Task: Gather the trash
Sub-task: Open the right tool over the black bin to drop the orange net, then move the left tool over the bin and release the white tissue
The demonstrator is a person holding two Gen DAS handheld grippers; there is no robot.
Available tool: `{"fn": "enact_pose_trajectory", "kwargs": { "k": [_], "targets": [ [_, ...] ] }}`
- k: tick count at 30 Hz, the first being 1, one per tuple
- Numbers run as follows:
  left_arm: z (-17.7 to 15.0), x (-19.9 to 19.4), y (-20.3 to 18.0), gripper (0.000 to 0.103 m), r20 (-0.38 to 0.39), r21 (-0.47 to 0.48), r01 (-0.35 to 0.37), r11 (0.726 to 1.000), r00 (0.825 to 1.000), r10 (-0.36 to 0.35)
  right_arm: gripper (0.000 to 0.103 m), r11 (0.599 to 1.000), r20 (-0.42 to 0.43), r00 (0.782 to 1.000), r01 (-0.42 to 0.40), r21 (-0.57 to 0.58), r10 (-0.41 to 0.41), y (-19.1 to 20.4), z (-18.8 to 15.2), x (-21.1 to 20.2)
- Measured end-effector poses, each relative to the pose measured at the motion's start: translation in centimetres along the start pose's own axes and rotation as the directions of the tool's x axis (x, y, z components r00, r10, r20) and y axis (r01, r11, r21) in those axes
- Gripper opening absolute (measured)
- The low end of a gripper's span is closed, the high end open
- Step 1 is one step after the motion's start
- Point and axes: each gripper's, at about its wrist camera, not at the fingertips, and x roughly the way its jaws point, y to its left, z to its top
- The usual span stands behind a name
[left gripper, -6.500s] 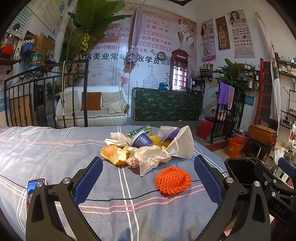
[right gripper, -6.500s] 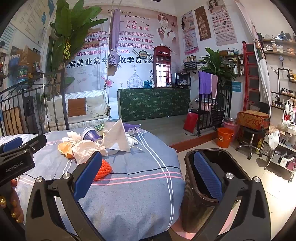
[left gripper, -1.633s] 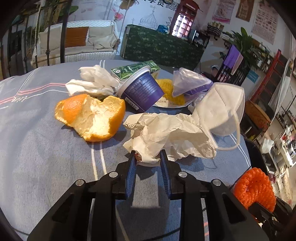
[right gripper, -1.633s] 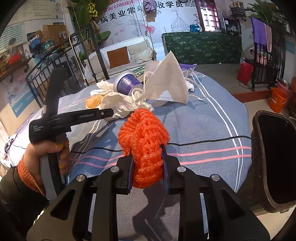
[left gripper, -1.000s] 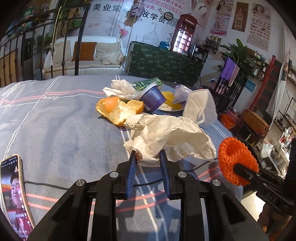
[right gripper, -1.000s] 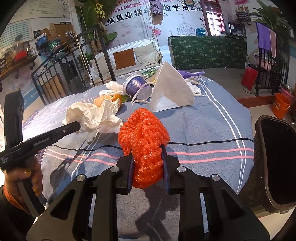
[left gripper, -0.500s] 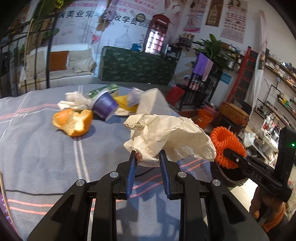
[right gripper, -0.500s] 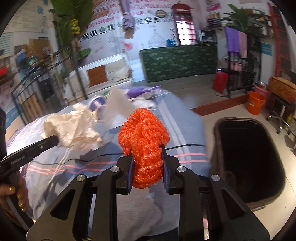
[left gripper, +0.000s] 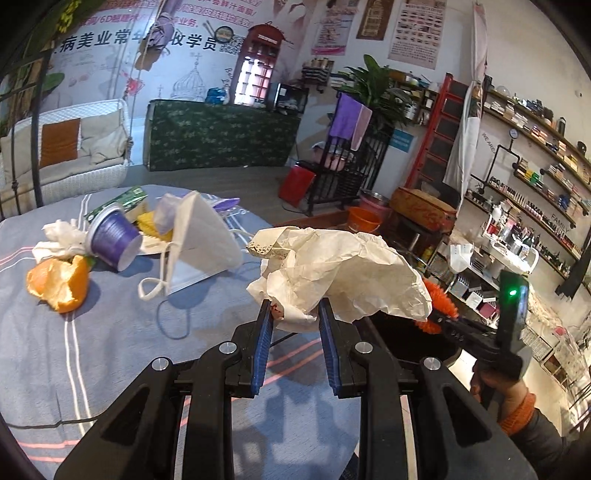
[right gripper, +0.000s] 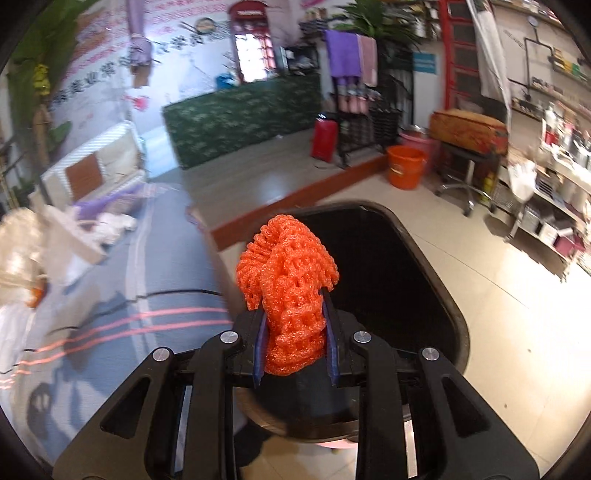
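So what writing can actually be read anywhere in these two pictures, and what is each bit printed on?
"病美业常…妆学员", partly hidden: big dark characters on the painted back wall.
"WE ARE": dark letters on the white wall beside the shelves.
"FAMILY": small grey letters on the wall between the right-hand shelves.
Hanging wall posters: print too small to read.
Green carton on the striped cloth: too small.
Right wrist view: wall writing blurred, unreadable.

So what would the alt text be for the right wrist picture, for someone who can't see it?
Two black fingers with blue pads pinch a bright orange foam net above an open black bin on a tiled floor. To the left, blurred, is a grey striped cloth with white litter; behind, a shop room with an orange bucket.
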Motion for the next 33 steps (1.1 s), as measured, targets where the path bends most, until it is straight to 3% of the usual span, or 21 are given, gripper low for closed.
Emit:
{"fn": "enact_pose_trajectory", "kwargs": {
  "k": [4,7,9,10,22,25,27,33],
  "targets": [
    [0.4,0.9,-0.8,0.026,-0.017,0.004,0.027,1.0,1.0,-0.027,0.026,0.999,-0.039,0.999,0.027,0.029,-0.026,-1.0,-0.7,1.8],
    [0.6,1.2,-1.6,0.026,-0.019,0.009,0.039,0.999,0.999,-0.038,0.034,0.998,-0.053,0.998,0.036,0.05,-0.034,-0.8,-1.1,2.5],
    [0.6,1.5,-2.0,0.026,-0.022,0.013,0.044,0.999,0.999,-0.044,0.056,0.997,-0.053,0.997,0.051,0.051,-0.049,-0.7,-1.2,2.8],
    [0.7,1.7,-2.2,0.026,-0.026,0.012,0.05,0.999,0.998,-0.05,0.06,0.997,-0.046,0.998,0.056,0.051,-0.053,-0.7,-1.3,2.7],
    [0.8,5.0,-5.4,0.026,-0.087,0.069,0.114,0.991,0.99,-0.108,0.064,0.996,0.051,0.996,0.068,0.061,-0.071,-1.5,-0.7,-2.1],
    [0.8,6.5,-6.6,0.026,-0.117,0.075,0.149,0.986,0.983,-0.14,0.066,0.993,0.077,0.993,0.086,0.084,-0.092,-2.9,-0.2,-3.7],
    [0.6,7.3,-7.3,0.026,-0.136,0.082,0.169,0.982,0.978,-0.157,0.073,0.99,0.097,0.989,0.098,0.102,-0.108,-3.9,0.0,-4.8],
    [0.2,9.8,-9.7,0.026,-0.203,0.108,0.209,0.972,0.962,-0.184,0.073,0.981,0.119,0.983,0.123,0.149,-0.141,-6.4,0.0,-6.6]
  ]
}}
